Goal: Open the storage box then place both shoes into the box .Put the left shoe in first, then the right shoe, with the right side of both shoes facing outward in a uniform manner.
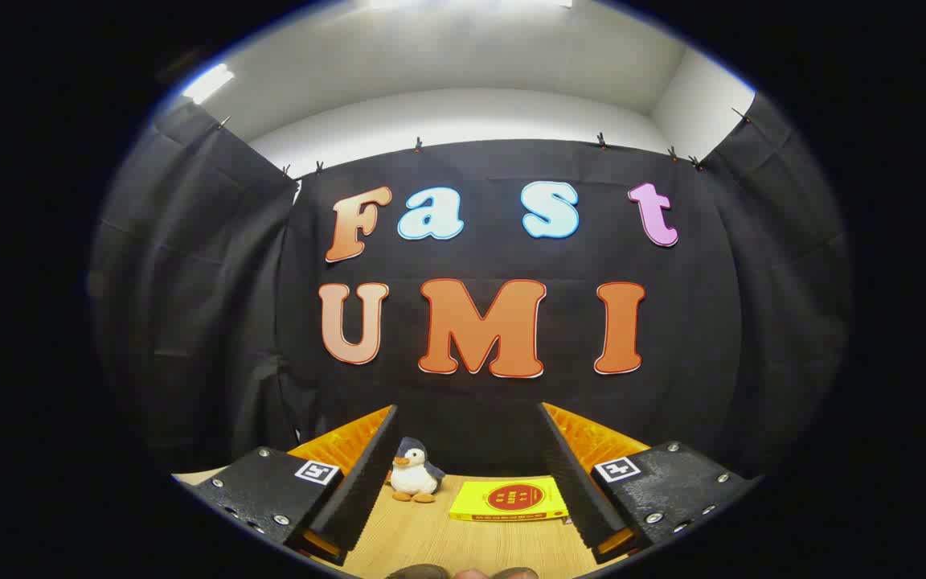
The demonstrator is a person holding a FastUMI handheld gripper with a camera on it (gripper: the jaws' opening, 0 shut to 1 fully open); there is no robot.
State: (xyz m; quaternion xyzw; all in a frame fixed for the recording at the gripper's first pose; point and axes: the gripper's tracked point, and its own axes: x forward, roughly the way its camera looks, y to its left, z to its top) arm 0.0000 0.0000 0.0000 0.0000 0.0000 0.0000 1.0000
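Observation:
My gripper (467,418) is open, its two fingers spread wide with nothing between them, raised and facing the booth's back wall. Low between the fingers lies the wooden table (423,535). At the very near edge of the table, dark rounded shapes (431,572) peek up; I cannot tell what they are. No storage box or shoe can be made out clearly.
A small plush penguin (415,474) stands on the table beyond the left finger. A flat yellow box with a red round mark (509,499) lies beside it, just inside the right finger. Black cloth walls close the booth behind and at both sides.

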